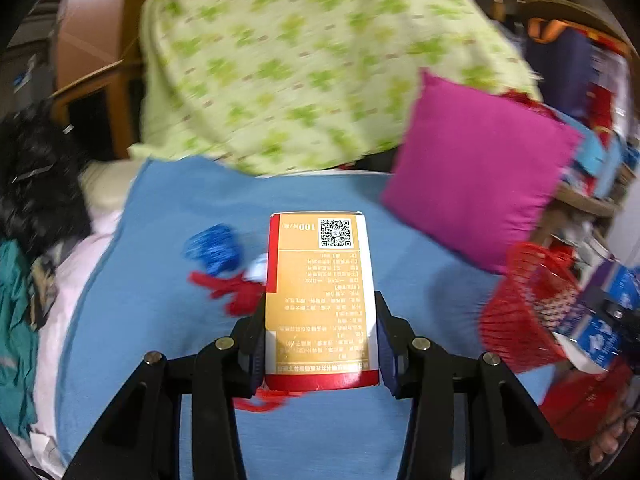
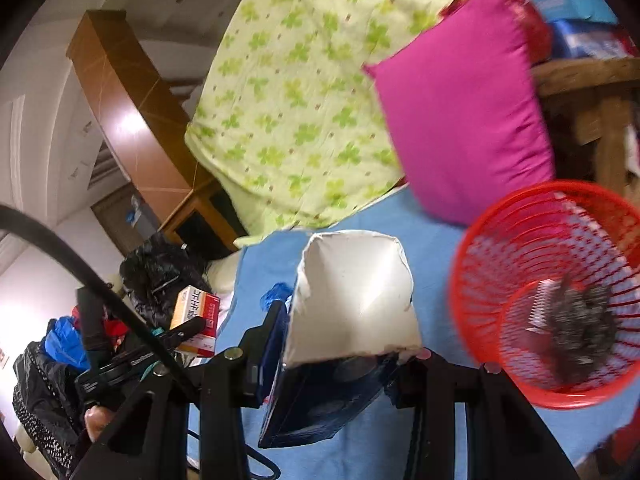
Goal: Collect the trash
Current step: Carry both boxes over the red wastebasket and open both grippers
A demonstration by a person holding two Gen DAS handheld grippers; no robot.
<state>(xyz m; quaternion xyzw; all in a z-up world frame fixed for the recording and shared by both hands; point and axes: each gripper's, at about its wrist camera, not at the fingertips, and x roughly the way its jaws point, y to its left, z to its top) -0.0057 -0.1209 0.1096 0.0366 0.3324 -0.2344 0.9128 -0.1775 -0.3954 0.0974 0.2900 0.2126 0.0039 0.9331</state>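
In the left wrist view my left gripper [image 1: 320,336] is shut on a gold, red and white carton [image 1: 320,288] with a QR code, held above the blue sheet [image 1: 160,320]. Blue [image 1: 214,248] and red scraps [image 1: 236,292] lie on the sheet beyond it. In the right wrist view my right gripper [image 2: 332,360] is shut on a torn dark-blue carton [image 2: 352,300] whose white inside shows. A red mesh basket [image 2: 552,292] stands just to its right with grey crumpled waste inside. The left gripper [image 2: 188,332] and its carton [image 2: 196,312] show at the left.
A magenta pillow [image 1: 476,168] and a green-patterned blanket [image 1: 300,60] lie at the back of the bed. Dark clothes [image 1: 36,184] are heaped on the left. The red basket [image 1: 528,312] sits at the sheet's right edge, beside a cluttered wooden shelf [image 2: 592,80].
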